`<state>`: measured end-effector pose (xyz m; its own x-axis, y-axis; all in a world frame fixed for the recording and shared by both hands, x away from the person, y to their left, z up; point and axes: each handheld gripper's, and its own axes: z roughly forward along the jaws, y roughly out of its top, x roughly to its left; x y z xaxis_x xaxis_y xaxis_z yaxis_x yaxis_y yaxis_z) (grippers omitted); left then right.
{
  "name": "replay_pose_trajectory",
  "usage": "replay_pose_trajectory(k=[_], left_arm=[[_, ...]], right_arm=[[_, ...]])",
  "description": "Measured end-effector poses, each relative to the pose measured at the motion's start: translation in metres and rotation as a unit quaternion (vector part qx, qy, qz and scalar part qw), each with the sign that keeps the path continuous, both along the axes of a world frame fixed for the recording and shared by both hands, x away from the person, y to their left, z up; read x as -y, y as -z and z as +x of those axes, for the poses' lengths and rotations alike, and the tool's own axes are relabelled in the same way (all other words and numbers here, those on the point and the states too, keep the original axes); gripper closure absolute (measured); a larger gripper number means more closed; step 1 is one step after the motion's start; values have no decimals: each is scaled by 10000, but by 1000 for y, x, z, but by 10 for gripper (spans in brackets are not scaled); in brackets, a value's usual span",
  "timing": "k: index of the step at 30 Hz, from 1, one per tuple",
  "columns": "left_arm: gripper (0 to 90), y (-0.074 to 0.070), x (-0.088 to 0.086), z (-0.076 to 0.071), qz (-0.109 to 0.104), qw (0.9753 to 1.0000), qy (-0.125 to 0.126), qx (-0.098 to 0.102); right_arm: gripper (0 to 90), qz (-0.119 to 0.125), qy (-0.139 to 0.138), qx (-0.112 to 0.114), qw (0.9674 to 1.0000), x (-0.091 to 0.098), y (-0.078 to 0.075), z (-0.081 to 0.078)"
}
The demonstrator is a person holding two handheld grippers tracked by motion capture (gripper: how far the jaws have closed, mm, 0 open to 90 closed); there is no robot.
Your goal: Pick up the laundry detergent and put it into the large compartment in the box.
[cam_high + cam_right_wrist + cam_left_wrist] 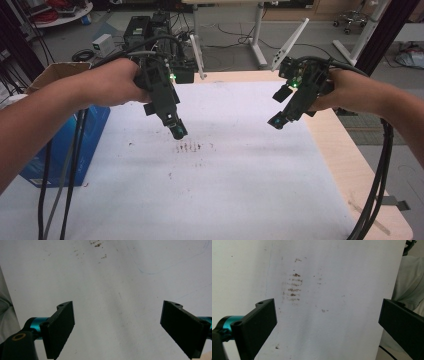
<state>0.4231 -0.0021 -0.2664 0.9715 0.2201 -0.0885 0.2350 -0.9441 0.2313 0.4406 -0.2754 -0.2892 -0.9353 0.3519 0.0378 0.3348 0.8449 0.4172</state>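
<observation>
Jaws of both the left gripper point(176, 129) and right gripper point(276, 121) stand apart, empty, above the white sheet point(225, 170) near its brown marks point(189, 147); no handling looks begun.

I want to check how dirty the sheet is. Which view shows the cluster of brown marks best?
The left gripper view: the brown marks sit large and near the middle, each streak distinct. The high view shows them small, just below the left tongs. The right gripper view catches specks at its top edge.
</observation>
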Motion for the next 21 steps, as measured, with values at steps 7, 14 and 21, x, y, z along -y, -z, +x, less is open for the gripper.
replay_pose_trajectory(k=[7, 14, 21], left_arm=[[16, 8, -1, 0, 34, 10000, -6, -29], [16, 11, -4, 0, 31, 10000, -9, -53], [16, 11, -4, 0, -12, 10000, -31, -61]], right_arm=[[114, -6, -35, -10, 10000, -1, 2, 1], [115, -17, -52, -48, 10000, -4, 5, 2], [115, 0, -33, -50, 10000, -4, 5, 2]])
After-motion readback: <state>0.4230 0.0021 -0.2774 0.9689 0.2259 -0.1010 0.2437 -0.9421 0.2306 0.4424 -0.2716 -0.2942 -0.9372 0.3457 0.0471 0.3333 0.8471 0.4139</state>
